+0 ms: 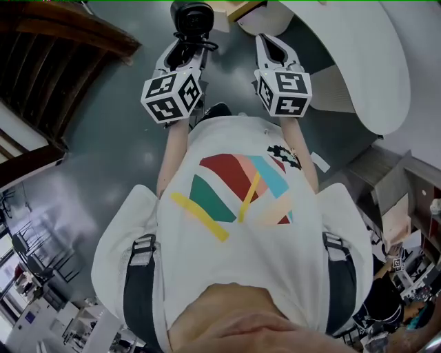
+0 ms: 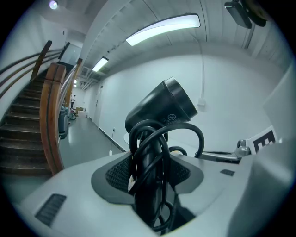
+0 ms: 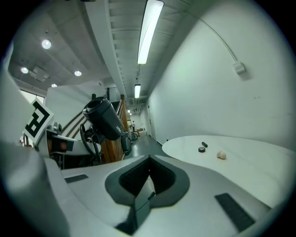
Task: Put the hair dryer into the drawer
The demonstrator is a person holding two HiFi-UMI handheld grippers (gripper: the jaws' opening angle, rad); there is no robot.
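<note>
Two grippers are reaching out in front of you at the top of the head view. Your left gripper (image 1: 185, 49), at about eleven o'clock, is clamping the handle of the black hair dryer (image 1: 191, 15), whose barrel is sticking out past the jaws toward twelve o'clock. In the left gripper view the jaws are pressing on that handle from both sides, with the black cord (image 2: 199, 133) looping around it and the barrel tilting up toward one o'clock. Your right gripper (image 1: 273, 47), at about one o'clock, is carrying nothing. In the right gripper view its jaws are sitting together with no gap between the pads, and the hair dryer is showing at nine o'clock, apart from them. A white round table (image 3: 259, 159) is lying at three o'clock of that view, bearing a small dark disc (image 3: 201, 149) and a pale ball (image 3: 222, 155). A wooden staircase (image 2: 23, 129) is rising at nine o'clock of the left gripper view. No drawer is appearing in any view. Judging by this, you are partway through. The pick-up looks done and you are carrying the hair dryer in the air, while reaching the drawer, opening it if shut, and laying the hair dryer inside are remaining.
</note>
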